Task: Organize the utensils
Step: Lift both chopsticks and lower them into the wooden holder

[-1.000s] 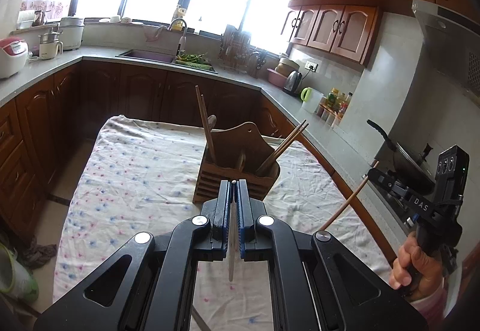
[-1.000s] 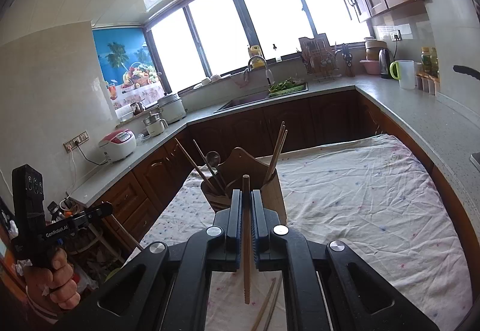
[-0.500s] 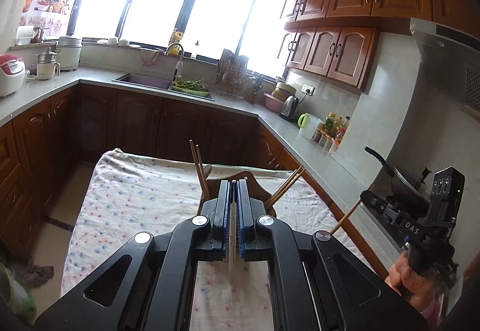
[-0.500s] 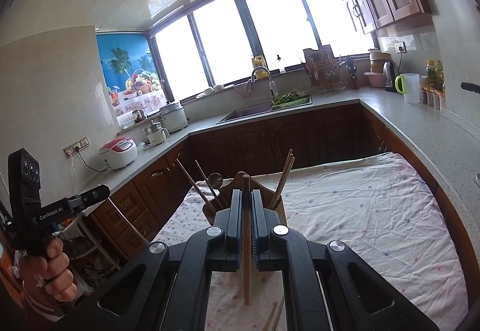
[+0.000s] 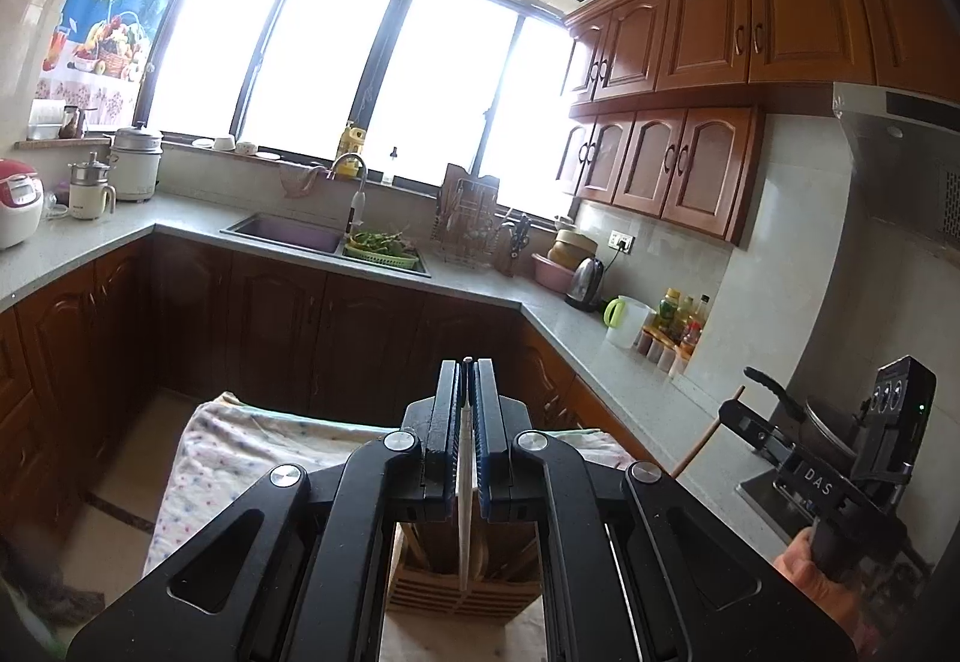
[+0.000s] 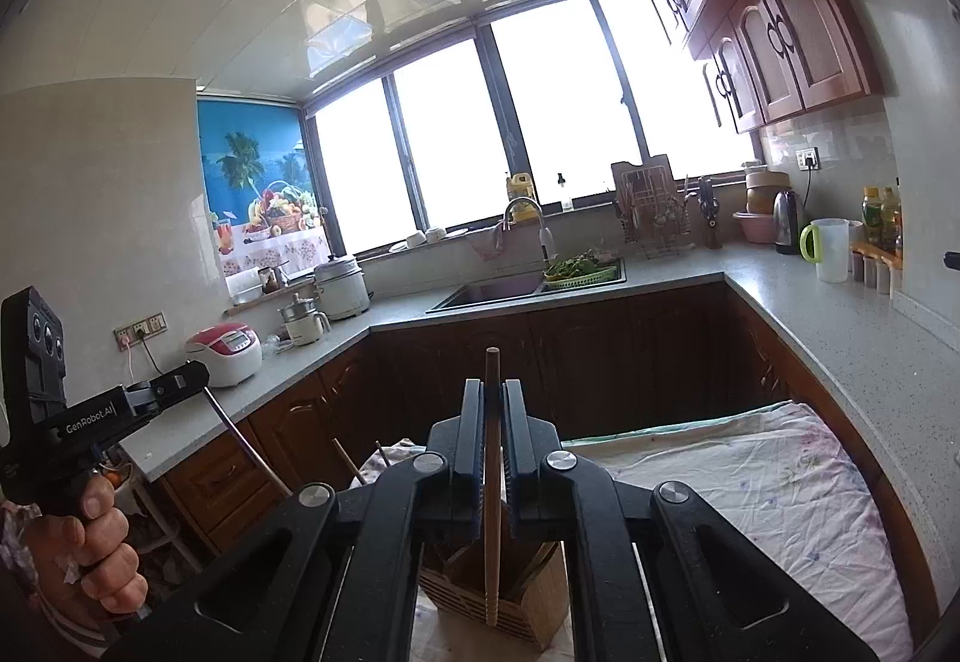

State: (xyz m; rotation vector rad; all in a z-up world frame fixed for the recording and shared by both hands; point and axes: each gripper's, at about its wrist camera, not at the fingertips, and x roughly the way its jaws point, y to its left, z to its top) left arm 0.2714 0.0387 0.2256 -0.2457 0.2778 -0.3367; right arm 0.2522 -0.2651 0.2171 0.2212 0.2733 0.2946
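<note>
My left gripper (image 5: 466, 368) is shut on a thin pale chopstick (image 5: 462, 512) that hangs down over the wooden utensil holder (image 5: 462, 596). My right gripper (image 6: 492, 389) is shut on a brown wooden chopstick (image 6: 492, 518) that points down over the same wooden utensil holder (image 6: 504, 614). The holder stands on the cloth-covered table (image 6: 762, 476) and holds other chopsticks (image 6: 348, 461). Each gripper shows in the other's view: the right one (image 5: 828, 470) at the right, the left one (image 6: 90, 410) at the left, each with its chopstick.
Kitchen counters (image 5: 606, 356) wrap around the table, with a sink (image 5: 288, 233), a kettle (image 5: 585, 275), a jug (image 5: 624, 320) and a rice cooker (image 6: 228, 344). A pan (image 5: 828, 428) sits on the stove at the right.
Both grippers have risen and tilted up with their chopsticks. The holder has slid from the middle of each view to the bottom, behind the gripper bodies.
</note>
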